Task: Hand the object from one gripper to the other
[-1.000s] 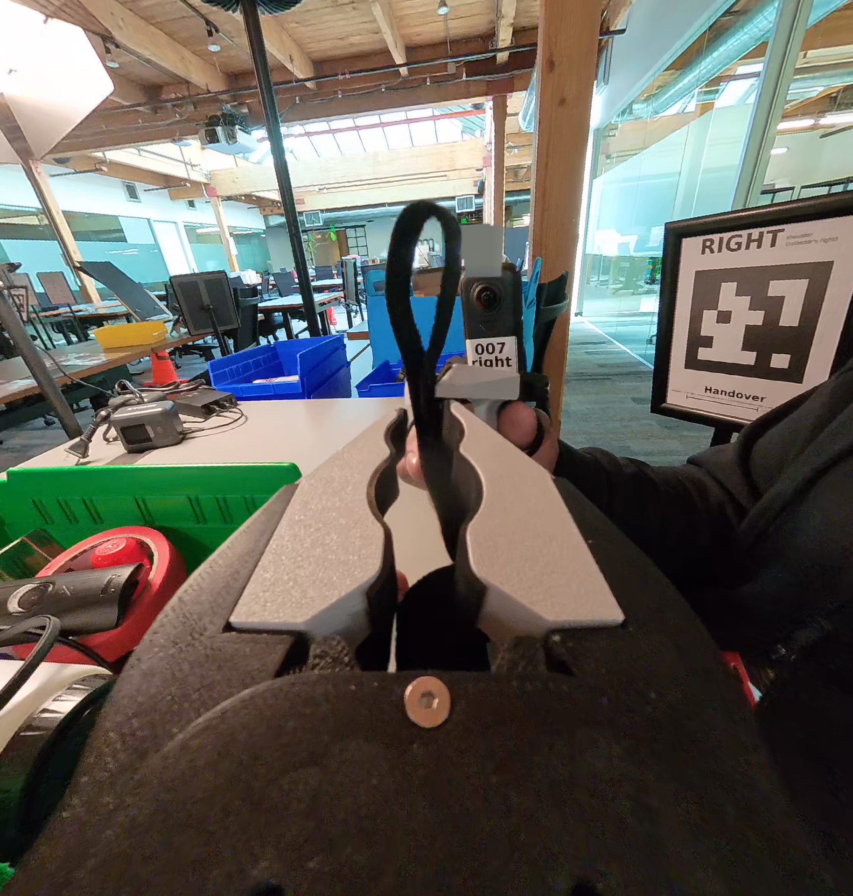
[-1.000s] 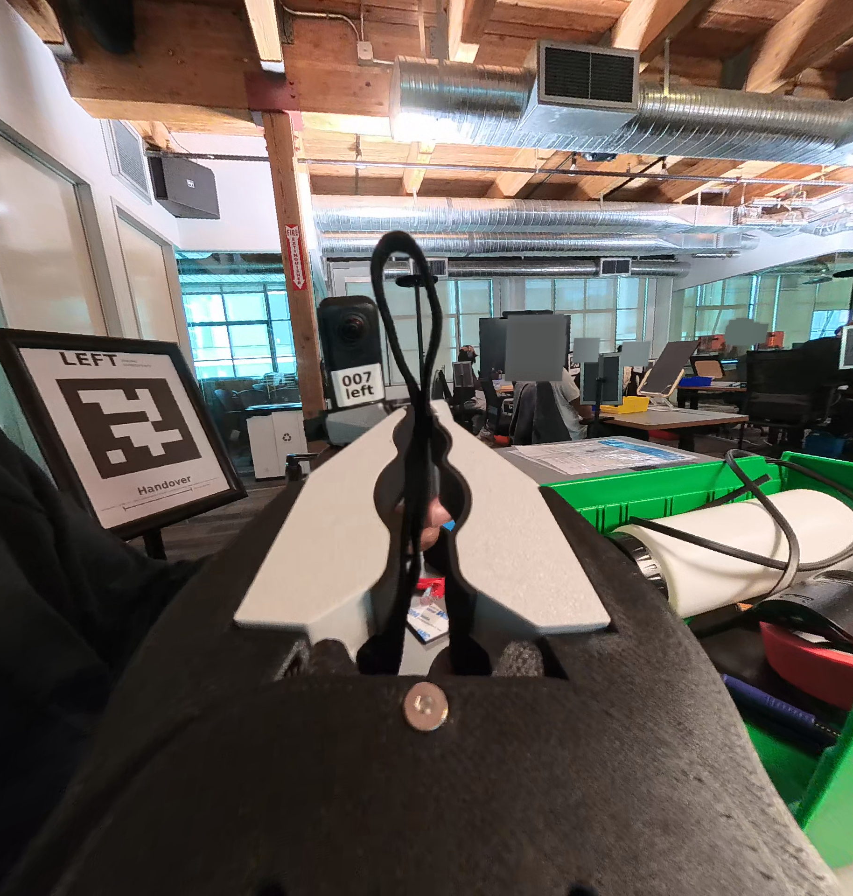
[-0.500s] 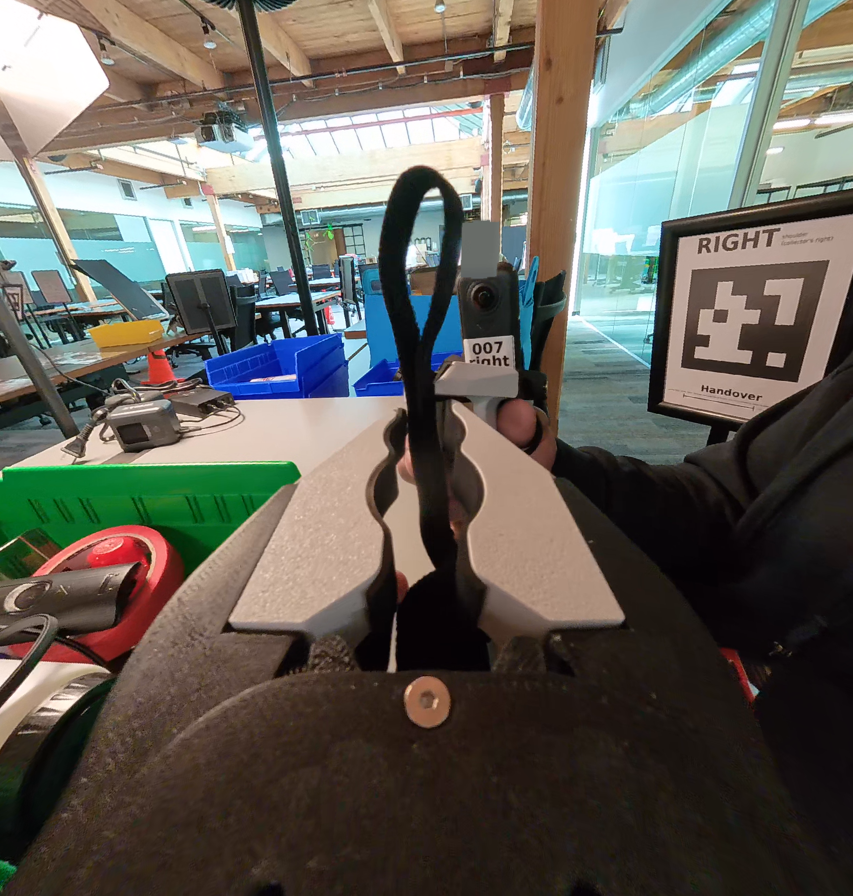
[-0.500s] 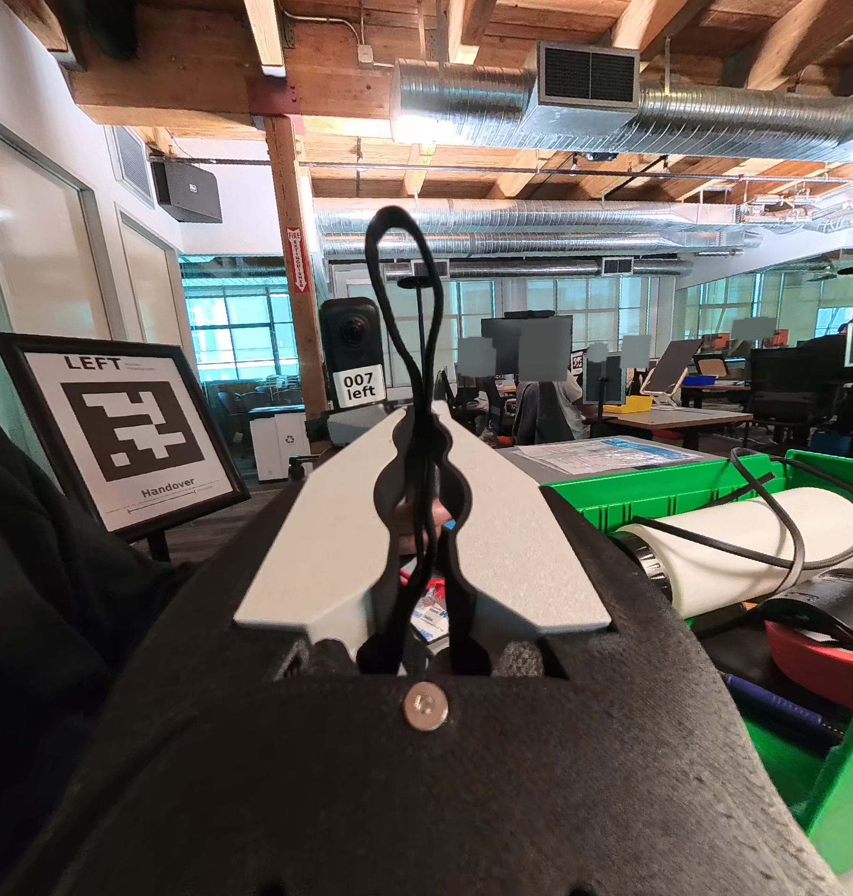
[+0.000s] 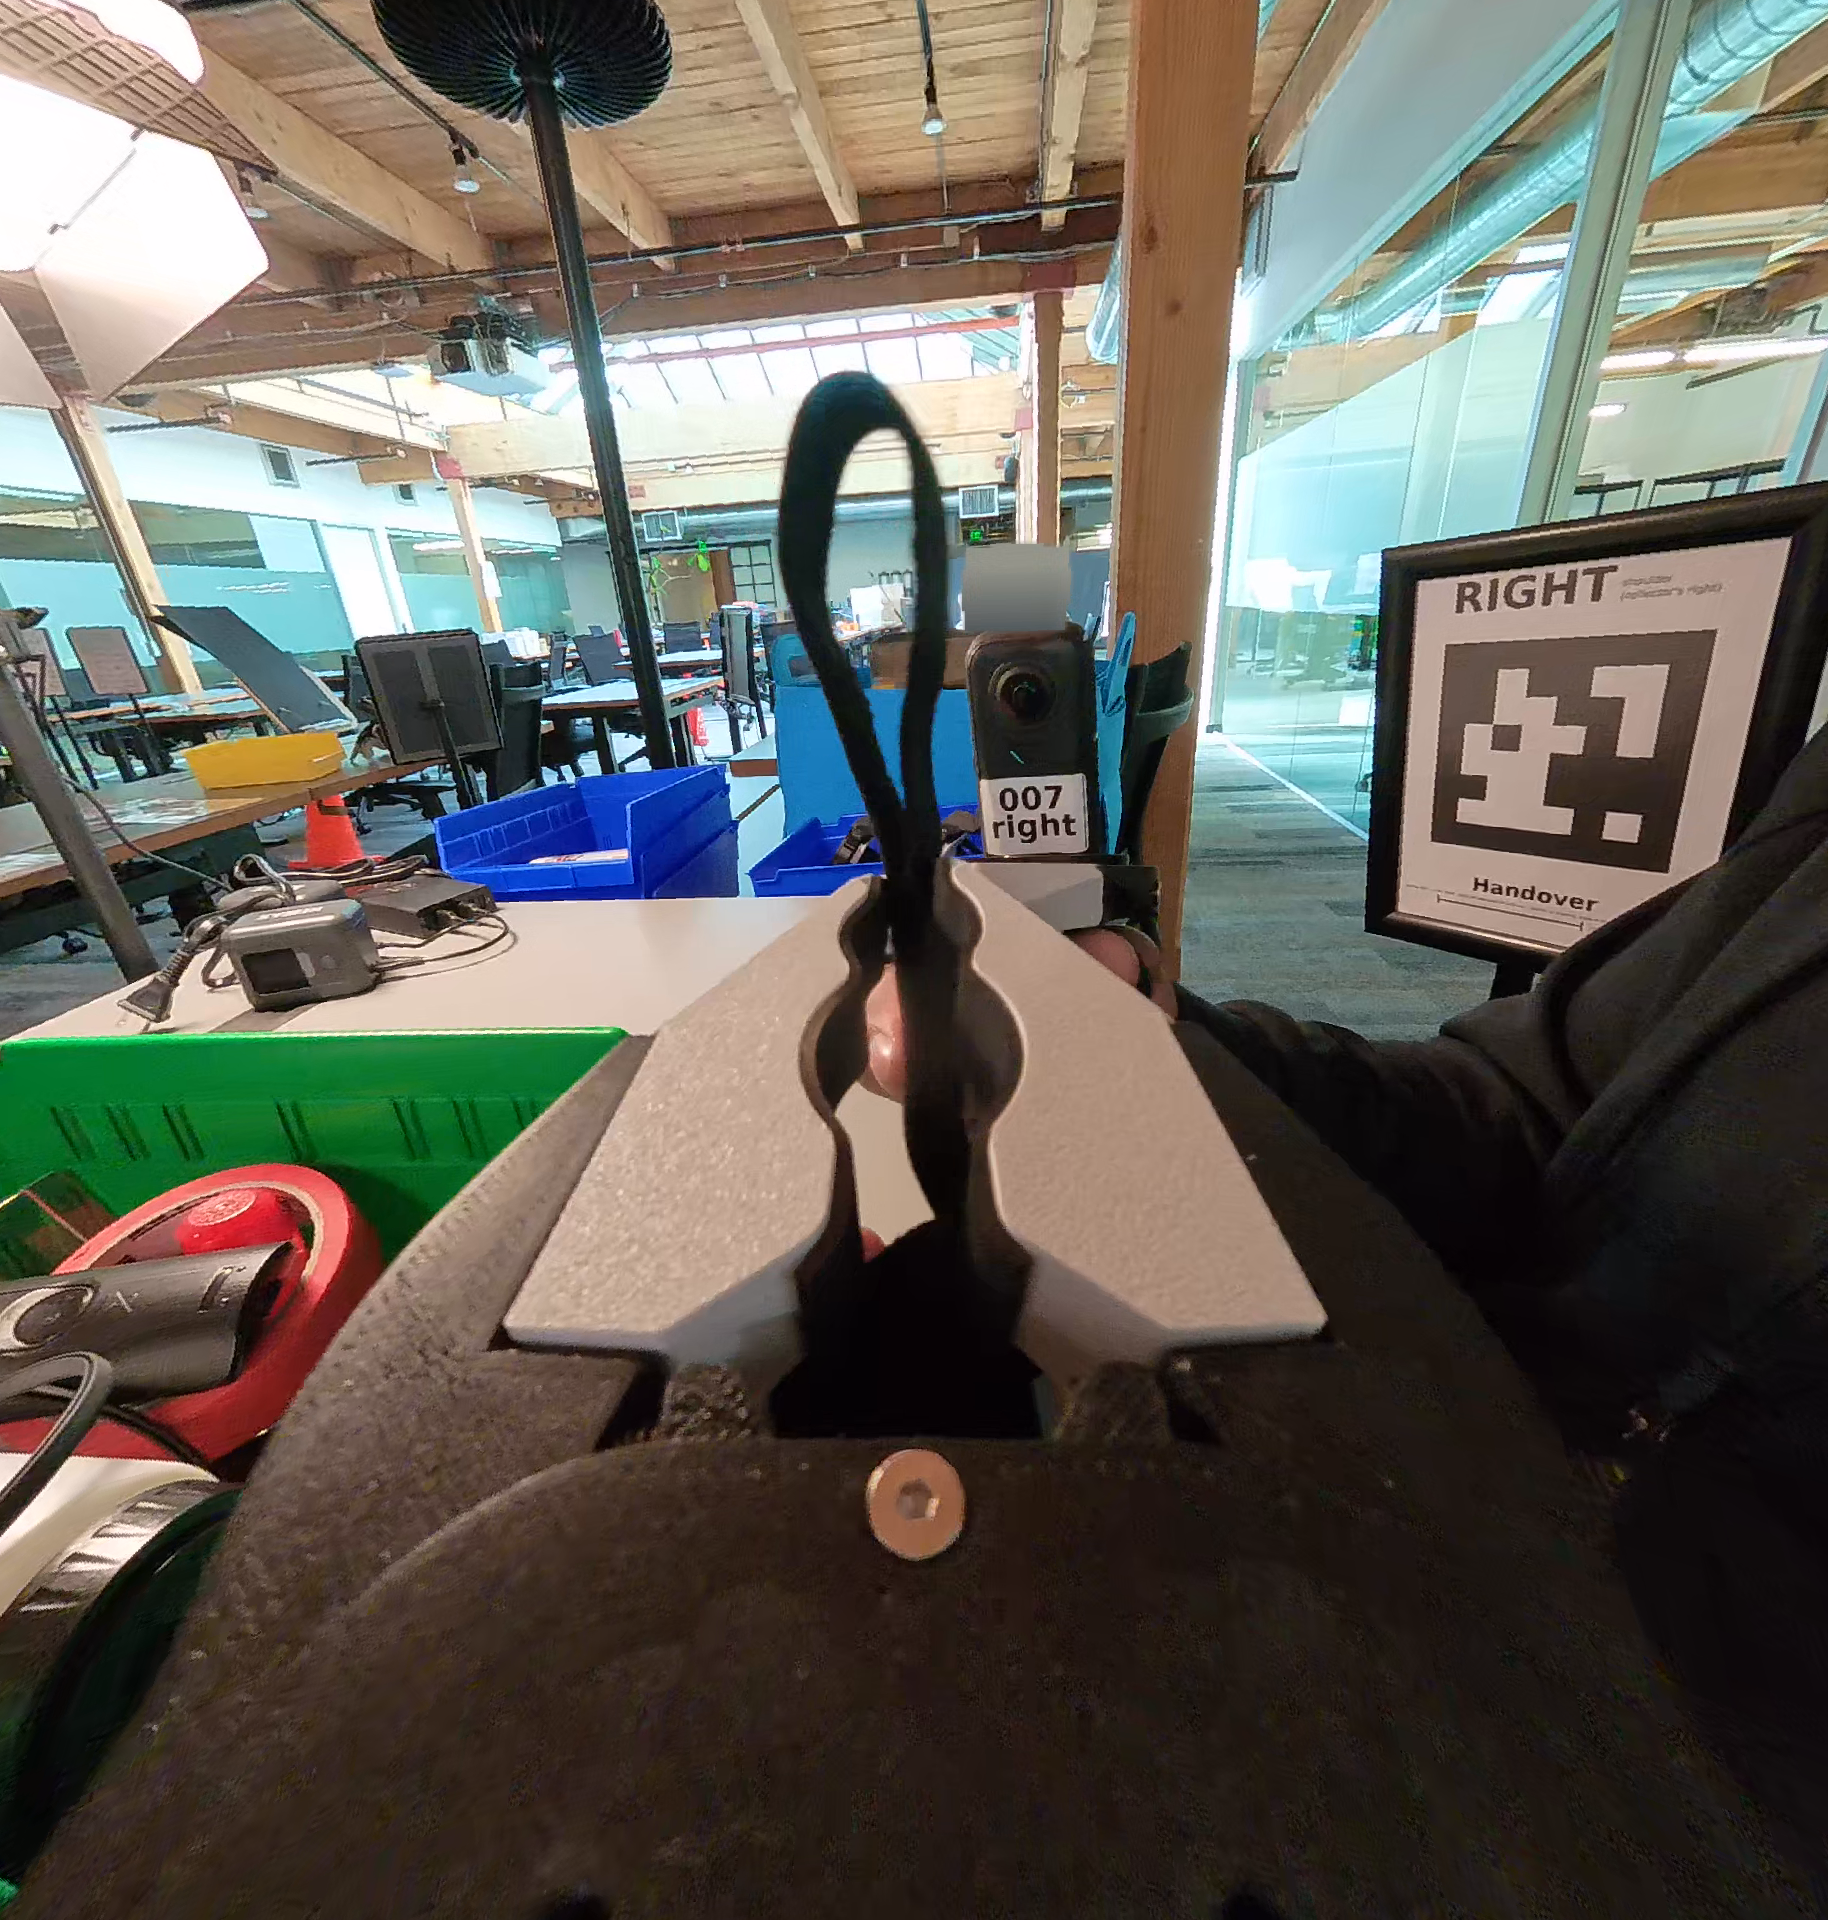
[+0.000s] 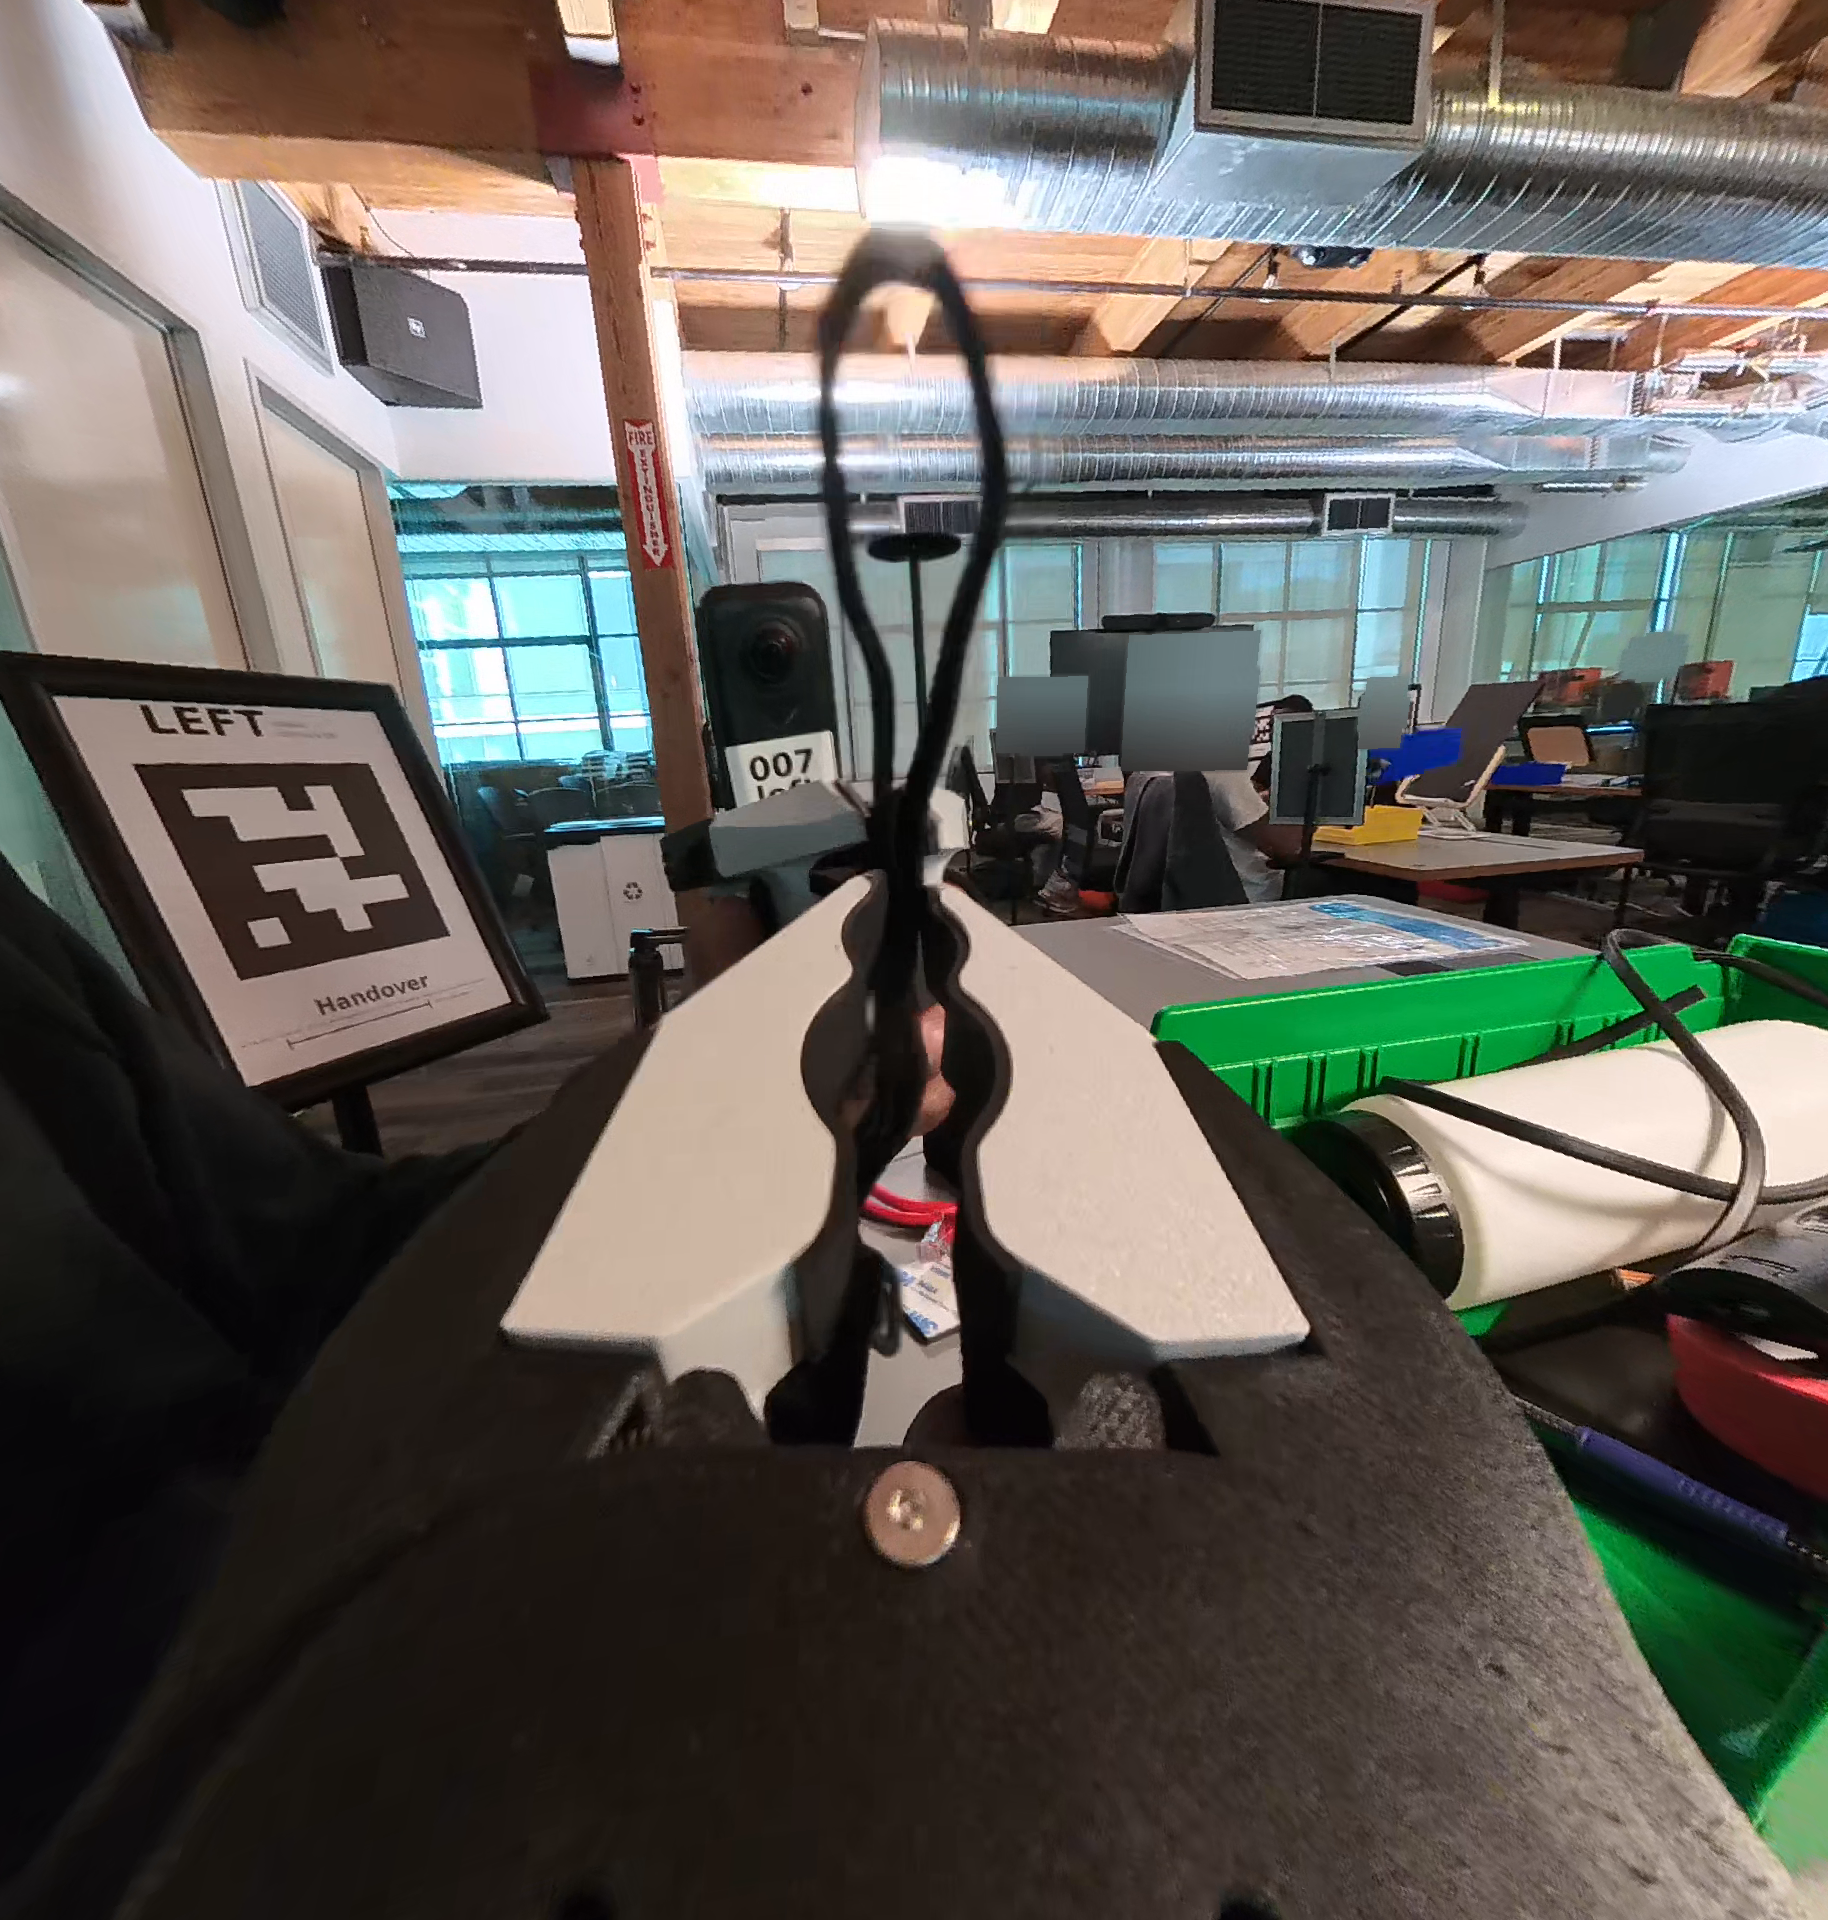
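Both tools meet tip to tip, facing each other, w/ the black cord loop (image 5: 856, 665) standing upright between them. In the left wrist view the left tool (image 5: 912, 904) has its grey fingers (image 5: 723, 1143) pinched together at the tips on the cord's two strands; the loop rises straight above, tail drops down the gap toward the tool body. In the right wrist view the right tool (image 6: 905, 899) looks just as closed at the tips on the same cord (image 6: 905, 499) — so both appear to grip it at once, at about the same height.

Key relation: cord's long axis is vertical, crosswise to both tools' reach, neither nearer than the other. Judging from that, the handover is mid-transfer; one tool has to let go — which one I can't tell.

Green bin (image 5: 266, 1101) sits to the side on the bench (image 5: 598, 966).
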Available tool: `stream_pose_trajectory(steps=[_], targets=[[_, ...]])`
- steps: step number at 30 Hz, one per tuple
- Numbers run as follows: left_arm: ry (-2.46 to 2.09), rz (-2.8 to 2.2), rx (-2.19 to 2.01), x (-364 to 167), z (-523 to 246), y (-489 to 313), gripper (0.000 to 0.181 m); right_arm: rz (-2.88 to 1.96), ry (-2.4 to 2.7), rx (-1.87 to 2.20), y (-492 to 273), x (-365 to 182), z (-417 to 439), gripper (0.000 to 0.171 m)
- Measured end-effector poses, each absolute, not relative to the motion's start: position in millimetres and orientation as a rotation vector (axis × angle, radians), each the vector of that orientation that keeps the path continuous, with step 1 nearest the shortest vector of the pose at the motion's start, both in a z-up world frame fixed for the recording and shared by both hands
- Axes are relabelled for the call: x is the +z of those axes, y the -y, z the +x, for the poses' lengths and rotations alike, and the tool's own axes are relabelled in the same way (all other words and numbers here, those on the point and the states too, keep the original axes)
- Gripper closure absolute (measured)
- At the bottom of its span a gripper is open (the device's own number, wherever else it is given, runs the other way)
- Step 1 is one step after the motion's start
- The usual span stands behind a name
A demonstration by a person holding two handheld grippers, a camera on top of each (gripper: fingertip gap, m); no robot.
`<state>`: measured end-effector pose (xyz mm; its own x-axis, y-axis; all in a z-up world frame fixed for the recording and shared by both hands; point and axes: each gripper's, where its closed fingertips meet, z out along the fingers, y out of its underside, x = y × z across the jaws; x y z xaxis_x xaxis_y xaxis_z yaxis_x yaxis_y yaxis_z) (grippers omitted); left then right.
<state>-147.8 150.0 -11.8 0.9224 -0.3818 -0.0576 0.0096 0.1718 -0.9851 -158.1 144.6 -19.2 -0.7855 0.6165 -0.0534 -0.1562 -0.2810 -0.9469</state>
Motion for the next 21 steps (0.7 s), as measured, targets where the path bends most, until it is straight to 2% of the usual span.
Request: stream_pose_trajectory(steps=[2,4,6,7,10,14,16,19,21], targets=[[-0.317,-1.386,-0.292,-13,-148,-151,0.167,-0.571,1.474,2.118,-145,-18,-157,0.165],[-0.336,-1.389,-0.284,-14,-147,-150,0.174,-0.570,1.473,2.127,-145,-17,-156,0.163],[-0.332,-1.371,-0.268,-11,-148,-150,0.175,-0.570,1.493,2.138,-143,-19,-156,0.151],[-0.324,-1.363,-0.277,-10,-148,-150,0.175,-0.575,1.518,2.124,-140,-22,-157,0.150],[-0.319,-1.356,-0.294,-9,-149,-149,0.174,-0.573,1.557,2.040,-136,-29,-161,0.164],[-0.319,-1.372,-0.307,-11,-148,-150,0.169,-0.568,1.528,2.064,-140,-25,-159,0.165],[-0.332,-1.376,-0.295,-13,-147,-150,0.174,-0.566,1.520,2.093,-140,-23,-157,0.164],[-0.328,-1.363,-0.283,-10,-148,-150,0.175,-0.568,1.534,2.113,-138,-24,-156,0.155],[-0.324,-1.356,-0.293,-9,-148,-149,0.175,-0.574,1.560,2.088,-136,-27,-158,0.163]])
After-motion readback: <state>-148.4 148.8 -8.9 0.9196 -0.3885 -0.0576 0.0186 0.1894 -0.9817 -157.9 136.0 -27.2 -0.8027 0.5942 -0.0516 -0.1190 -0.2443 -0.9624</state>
